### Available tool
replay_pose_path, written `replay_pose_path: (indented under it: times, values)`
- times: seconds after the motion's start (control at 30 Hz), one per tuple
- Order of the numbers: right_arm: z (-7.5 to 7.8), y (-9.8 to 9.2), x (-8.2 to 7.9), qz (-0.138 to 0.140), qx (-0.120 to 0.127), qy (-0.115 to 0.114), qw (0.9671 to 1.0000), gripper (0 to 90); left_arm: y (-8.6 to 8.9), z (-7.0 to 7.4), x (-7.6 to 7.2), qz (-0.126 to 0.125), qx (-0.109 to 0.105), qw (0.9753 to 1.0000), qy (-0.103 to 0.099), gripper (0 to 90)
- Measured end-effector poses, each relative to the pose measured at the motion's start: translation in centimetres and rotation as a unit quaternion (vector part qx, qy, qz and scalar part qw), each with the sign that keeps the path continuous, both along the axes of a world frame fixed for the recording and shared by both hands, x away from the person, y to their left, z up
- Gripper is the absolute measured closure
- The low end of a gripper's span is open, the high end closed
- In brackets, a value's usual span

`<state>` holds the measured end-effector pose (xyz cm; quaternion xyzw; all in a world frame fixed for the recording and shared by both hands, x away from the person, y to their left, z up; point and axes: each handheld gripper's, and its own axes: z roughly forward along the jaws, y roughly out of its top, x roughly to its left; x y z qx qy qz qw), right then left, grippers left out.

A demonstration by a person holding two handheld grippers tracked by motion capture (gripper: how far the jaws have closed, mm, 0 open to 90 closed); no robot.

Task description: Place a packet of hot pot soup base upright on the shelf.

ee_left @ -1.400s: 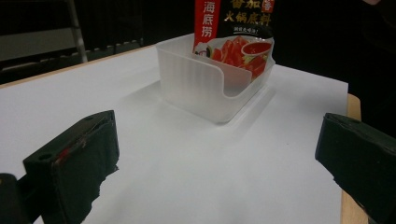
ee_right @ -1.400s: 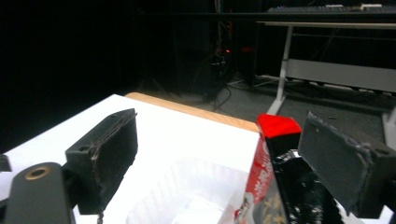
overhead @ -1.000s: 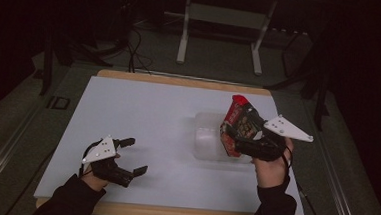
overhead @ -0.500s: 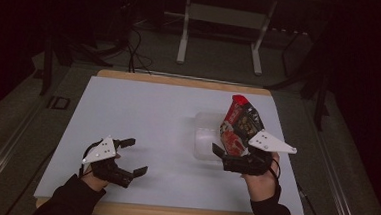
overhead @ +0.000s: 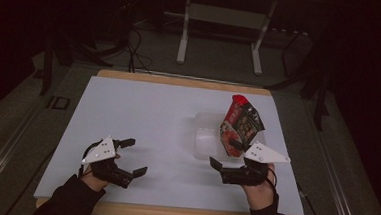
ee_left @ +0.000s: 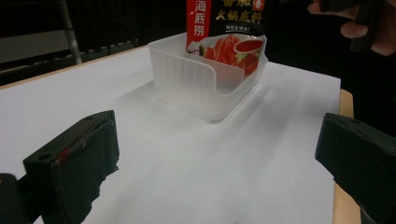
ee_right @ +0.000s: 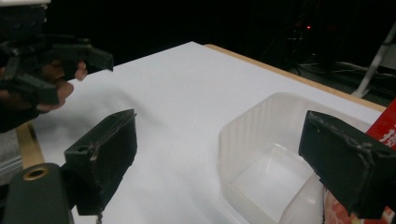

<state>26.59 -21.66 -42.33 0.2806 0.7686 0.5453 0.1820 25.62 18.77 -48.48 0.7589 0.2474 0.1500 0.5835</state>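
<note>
High view gives me the layout: the sauce packet (overhead: 241, 126) stands on end in the right side of the clear plastic tub (overhead: 204, 138), which sits on the white table (overhead: 143, 114) right of centre. My right gripper (overhead: 232, 162) is at the tub's near edge, jaws spread wide and holding nothing; one jaw tip is close against the packet's lower part, though I cannot tell whether it touches. My left gripper (overhead: 131, 157) rests well apart at the near left, also released and empty.

From the left gripper view, the packet (ee_left: 229, 32) rises above the tub (ee_left: 205, 79) wall with its long axis close to vertical, its bottom edge down inside, leaning toward the tub's right wall. In the right gripper view the tub (ee_right: 266, 154) lies between the open jaws, its left half bare, and a red sliver of the packet (ee_right: 385, 126) sits just behind the right-hand jaw.

What matters for me next is that the packet lies just beyond and slightly right of the right gripper, upright rather than flat. That hand is far nearer than the left. I judge the packet placed and a straight pull toward me safest, since a sideways swing could tip it.
</note>
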Motion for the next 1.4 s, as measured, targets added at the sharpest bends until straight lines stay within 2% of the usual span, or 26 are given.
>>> replay_pose_path:
  times: [0.37,0.53,0.9,1.1,1.2,1.4]
  values:
    - [-2.0,-0.7,-0.9,0.029,-0.03,0.015,0.999,11.5,0.0,0.0,0.0,-0.002,0.0,1.0,-0.002,0.1]
    - [-2.6,-1.2,-1.2,0.033,-0.032,0.027,0.9986,11.5,0.0,0.0,-0.1,-0.003,0.0,1.0,-0.002,0.1]
    - [-4.0,-1.9,-2.0,0.042,-0.054,0.035,0.9971,11.5,-0.1,-0.2,0.0,-0.007,0.004,1.0,0.001,0.1]
    - [-4.4,-2.6,-2.3,0.038,-0.053,0.041,0.997,11.5,-0.1,-0.3,-0.1,-0.008,0.002,1.0,0.003,0.1]
    - [-4.6,-2.8,-2.5,0.035,-0.06,0.041,0.9967,12.6,-0.1,-0.4,-0.1,-0.01,0.001,0.9999,0.004,0.1]
    - [-4.8,-3.1,-2.5,0.028,-0.064,0.046,0.9965,12.6,-0.4,-0.5,-0.2,-0.014,0.009,0.9999,0.002,0.1]
